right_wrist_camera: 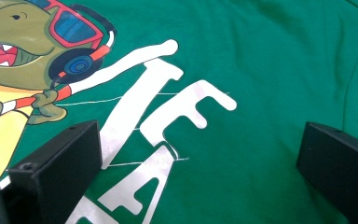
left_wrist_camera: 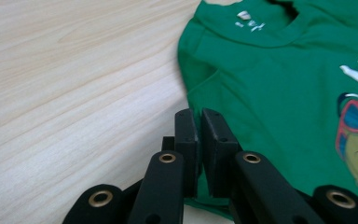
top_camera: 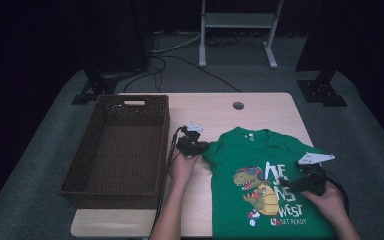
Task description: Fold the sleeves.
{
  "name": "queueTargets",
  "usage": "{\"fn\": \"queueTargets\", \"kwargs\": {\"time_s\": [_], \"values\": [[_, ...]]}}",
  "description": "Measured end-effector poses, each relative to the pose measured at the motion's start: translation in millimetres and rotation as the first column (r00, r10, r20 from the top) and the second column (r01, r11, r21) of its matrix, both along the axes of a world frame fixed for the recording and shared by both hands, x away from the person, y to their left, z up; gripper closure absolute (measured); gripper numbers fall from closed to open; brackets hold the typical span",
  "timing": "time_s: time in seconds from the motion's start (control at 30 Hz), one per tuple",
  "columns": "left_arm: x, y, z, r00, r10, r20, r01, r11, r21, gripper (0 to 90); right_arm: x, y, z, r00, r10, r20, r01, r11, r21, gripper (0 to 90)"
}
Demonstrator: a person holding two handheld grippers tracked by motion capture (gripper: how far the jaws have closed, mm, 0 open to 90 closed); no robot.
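lying flat on the right half of the wooden table (top_camera: 215, 112), just beside the brown wicker basket (top_camera: 120, 147), is the green t-shirt (top_camera: 265, 185). the left gripper (top_camera: 198, 146) pinches its left sleeve edge between closed jaws. the right gripper (top_camera: 300, 184) hovers over the white lettering (right_wrist_camera: 168, 107), jaws wide apart and empty.

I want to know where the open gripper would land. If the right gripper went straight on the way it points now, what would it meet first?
Most likely the green T-shirt: the right gripper stands open just above the white lettering, beside the dinosaur print. How near the cloth is, I cannot tell.
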State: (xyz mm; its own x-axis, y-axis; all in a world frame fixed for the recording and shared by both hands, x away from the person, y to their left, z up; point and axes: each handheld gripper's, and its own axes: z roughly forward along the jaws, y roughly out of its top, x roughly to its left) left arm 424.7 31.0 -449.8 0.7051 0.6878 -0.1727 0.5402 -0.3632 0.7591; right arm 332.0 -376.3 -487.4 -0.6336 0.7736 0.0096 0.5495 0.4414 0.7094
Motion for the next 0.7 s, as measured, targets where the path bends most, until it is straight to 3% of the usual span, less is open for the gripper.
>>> {"fn": "queueTargets", "kwargs": {"time_s": [0.3,0.7], "values": [[-4.5,-9.0,10.3,0.9995,-0.026,0.019,0.027,0.9990,-0.036,85.6,0.0,0.0,0.0,1.0000,0.000,0.000,0.000,1.000,0.000,0.0],[-7.4,-24.7,17.8,0.9980,-0.054,0.034,0.056,0.9974,-0.047,85.6,0.0,0.1,0.0,1.0000,-0.001,0.000,0.001,1.000,0.001,0.0]]}}
